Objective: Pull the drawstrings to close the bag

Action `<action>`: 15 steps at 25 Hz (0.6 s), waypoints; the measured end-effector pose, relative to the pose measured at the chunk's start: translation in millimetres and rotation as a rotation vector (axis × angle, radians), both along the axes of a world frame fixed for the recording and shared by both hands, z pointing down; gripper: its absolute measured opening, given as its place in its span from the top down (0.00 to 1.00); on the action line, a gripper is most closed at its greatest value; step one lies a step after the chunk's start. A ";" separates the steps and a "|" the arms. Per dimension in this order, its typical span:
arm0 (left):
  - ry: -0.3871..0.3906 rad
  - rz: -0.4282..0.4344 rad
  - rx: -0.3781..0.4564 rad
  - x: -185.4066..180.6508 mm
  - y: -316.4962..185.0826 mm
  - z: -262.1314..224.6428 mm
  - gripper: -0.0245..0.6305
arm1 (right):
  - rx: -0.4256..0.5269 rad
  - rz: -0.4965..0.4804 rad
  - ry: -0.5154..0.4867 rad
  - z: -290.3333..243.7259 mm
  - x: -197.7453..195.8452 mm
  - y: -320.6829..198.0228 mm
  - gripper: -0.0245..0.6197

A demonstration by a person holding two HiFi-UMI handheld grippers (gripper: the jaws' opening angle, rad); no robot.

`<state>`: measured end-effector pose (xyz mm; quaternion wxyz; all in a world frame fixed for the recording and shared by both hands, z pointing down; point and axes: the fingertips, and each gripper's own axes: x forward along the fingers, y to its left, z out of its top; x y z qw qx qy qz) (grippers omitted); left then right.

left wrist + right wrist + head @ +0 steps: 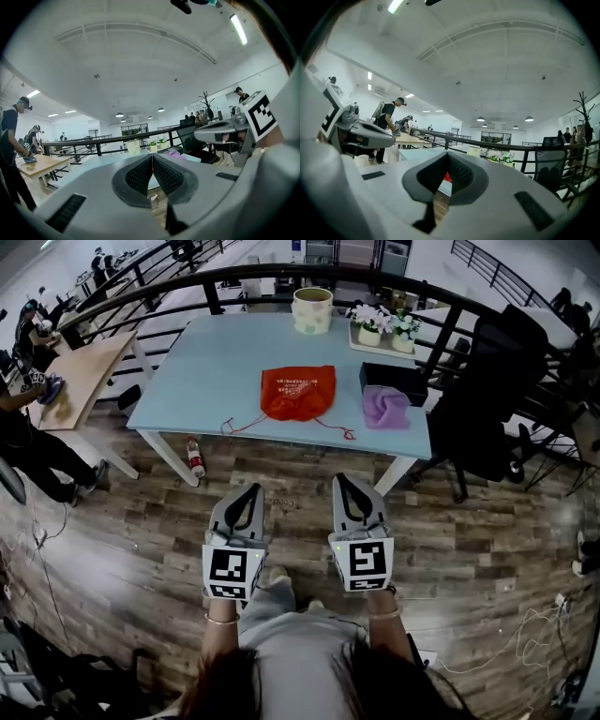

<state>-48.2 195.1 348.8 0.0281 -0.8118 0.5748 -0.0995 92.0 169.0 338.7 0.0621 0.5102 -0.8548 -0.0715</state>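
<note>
A red drawstring bag (297, 393) lies on the light blue table (216, 371), its mouth toward me. One red drawstring (240, 424) trails left and the other drawstring (337, 430) trails right, near the table's front edge. My left gripper (254, 489) and right gripper (342, 480) are side by side over the wooden floor, short of the table. Both point at the table, shut and empty. In the left gripper view the jaws of the left gripper (152, 157) meet. In the right gripper view the right gripper (447, 157) is closed, with the bag (447, 177) seen behind it.
On the table are a purple cloth (385, 407), a black box (394, 381), a pale cup (312, 310) and a tray of flower pots (382, 329). A bottle (195, 457) stands on the floor by the left table leg. A black office chair (487, 418) is at the right, a wooden table (80, 371) with people at the left.
</note>
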 end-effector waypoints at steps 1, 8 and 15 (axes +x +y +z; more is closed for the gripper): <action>0.003 -0.002 0.000 0.3 3.2 0.0 0.93 | 0.001 0.001 0.000 -1.2 0.4 2.3 0.92; 0.015 -0.013 0.003 7.1 22.5 -3.3 0.93 | -0.001 -0.008 0.015 -1.8 5.7 22.9 0.92; 0.037 -0.008 -0.008 15.1 37.1 -0.7 0.93 | -0.004 0.019 0.015 1.8 19.6 38.7 0.92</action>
